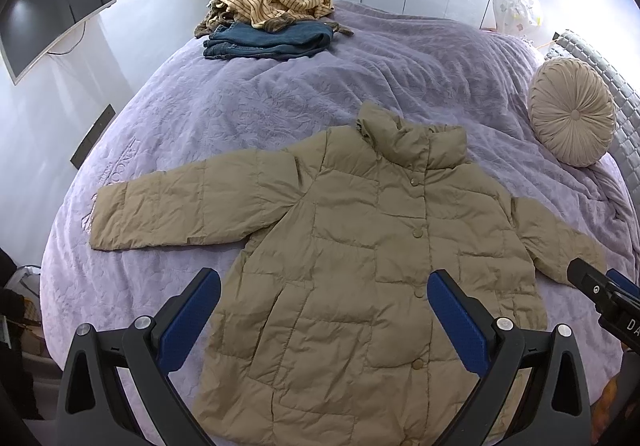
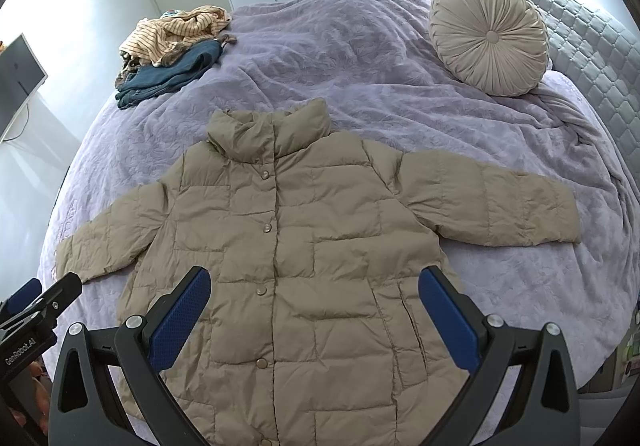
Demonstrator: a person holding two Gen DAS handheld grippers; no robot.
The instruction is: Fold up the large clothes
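Right now:
Step in hand: I am judging this as the very start of the fold; the khaki quilted puffer jacket [image 1: 360, 246] is lying spread flat and buttoned, front up, with nothing folded yet.
Jacket position: it is sitting on the near half of the lavender plush bedspread [image 1: 280, 98], collar pointing away from me, both sleeves stretched out sideways.
Left tool [image 1: 324, 322]: I am holding it wide apart above the lower hem, gripping nothing.
Right tool [image 2: 314, 316]: likewise gaping wide over the lower body, empty.
Next move: I am thinking each tool needs to go out to a sleeve cuff, pinch it, and bring it across the chest.
Edges: the left sleeve cuff [image 1: 100, 218] is lying near the bed's side edge, so I am minding the drop there.
Open room: the bedspread beyond the collar is lying bare; the heap of striped tops and blue jeans [image 1: 268, 22] and the round beige pleated cushion [image 2: 488, 34] are sitting well apart from the jacket.
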